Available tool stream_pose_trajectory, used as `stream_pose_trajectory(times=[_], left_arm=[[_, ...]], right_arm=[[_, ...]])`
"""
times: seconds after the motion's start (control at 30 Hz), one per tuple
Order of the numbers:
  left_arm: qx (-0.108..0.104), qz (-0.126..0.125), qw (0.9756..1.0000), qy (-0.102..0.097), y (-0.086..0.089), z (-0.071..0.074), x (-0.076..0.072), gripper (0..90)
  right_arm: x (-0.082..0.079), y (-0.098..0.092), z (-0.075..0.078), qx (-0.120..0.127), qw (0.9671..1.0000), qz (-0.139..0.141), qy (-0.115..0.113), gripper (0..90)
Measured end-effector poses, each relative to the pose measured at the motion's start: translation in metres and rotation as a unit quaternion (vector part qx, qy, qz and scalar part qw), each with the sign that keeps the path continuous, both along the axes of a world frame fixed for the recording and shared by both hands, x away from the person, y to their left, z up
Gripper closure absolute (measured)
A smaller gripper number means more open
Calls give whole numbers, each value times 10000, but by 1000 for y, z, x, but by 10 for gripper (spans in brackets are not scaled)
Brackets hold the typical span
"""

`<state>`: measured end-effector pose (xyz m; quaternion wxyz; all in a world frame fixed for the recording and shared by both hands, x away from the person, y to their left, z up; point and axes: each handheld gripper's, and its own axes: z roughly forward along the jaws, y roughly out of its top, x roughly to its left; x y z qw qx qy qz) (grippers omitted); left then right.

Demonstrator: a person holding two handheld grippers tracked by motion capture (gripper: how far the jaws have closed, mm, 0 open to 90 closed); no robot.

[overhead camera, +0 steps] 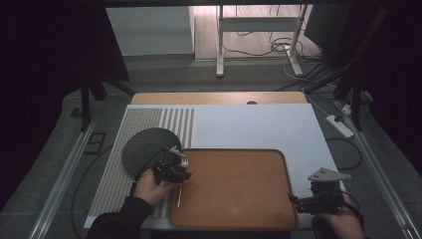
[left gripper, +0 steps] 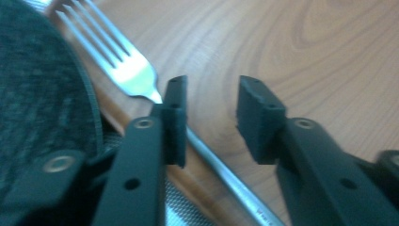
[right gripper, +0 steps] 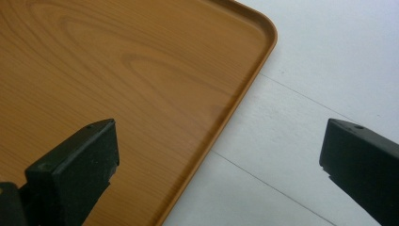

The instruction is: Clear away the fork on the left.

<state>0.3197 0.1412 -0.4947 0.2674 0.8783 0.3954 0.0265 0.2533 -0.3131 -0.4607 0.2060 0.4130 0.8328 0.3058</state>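
A silver fork [left gripper: 127, 70] lies flat in the brown wooden tray [left gripper: 282, 47], close along its left rim; in the high view its handle [overhead camera: 178, 195] shows just inside that rim. My left gripper [left gripper: 209, 94] hovers low over the fork's neck with its jaws apart. The handle passes under the left jaw, and the pads do not press on it. In the high view the left gripper [overhead camera: 180, 168] sits at the tray's [overhead camera: 234, 189] near-left side. My right gripper [right gripper: 219, 136] stands wide open over the tray's corner [right gripper: 117, 61], holding nothing. In the high view it [overhead camera: 294, 199] is by the tray's near-right corner.
A dark round placemat [overhead camera: 142, 147] lies left of the tray, partly under my left gripper, and shows as grey fabric [left gripper: 37, 94]. Tray and placemat rest on a white board [overhead camera: 249, 124] with a striped left part [overhead camera: 124, 164]. White surface [right gripper: 329, 61] borders the tray.
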Motion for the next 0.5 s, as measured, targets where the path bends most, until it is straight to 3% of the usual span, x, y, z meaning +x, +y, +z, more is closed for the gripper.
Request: stream_pose_trajectory(times=[0.03, 0.13, 0.2, 0.5], left_arm=[[-37, 35, 10000, -35, 2, 1, 0, 538], [-206, 98, 9997, -127, 11, 2, 1, 479], [-323, 136, 9993, -126, 15, 1, 1, 391], [-875, 277, 9955, -242, 28, 1, 4, 195]], right_arm=[[0, 0, 0, 2, 10000, -1, 5, 0], [0, 0, 0, 4, 10000, -1, 8, 0], [0, 0, 0, 13, 10000, -9, 16, 0], [0, 0, 0, 24, 10000, -7, 23, 0]])
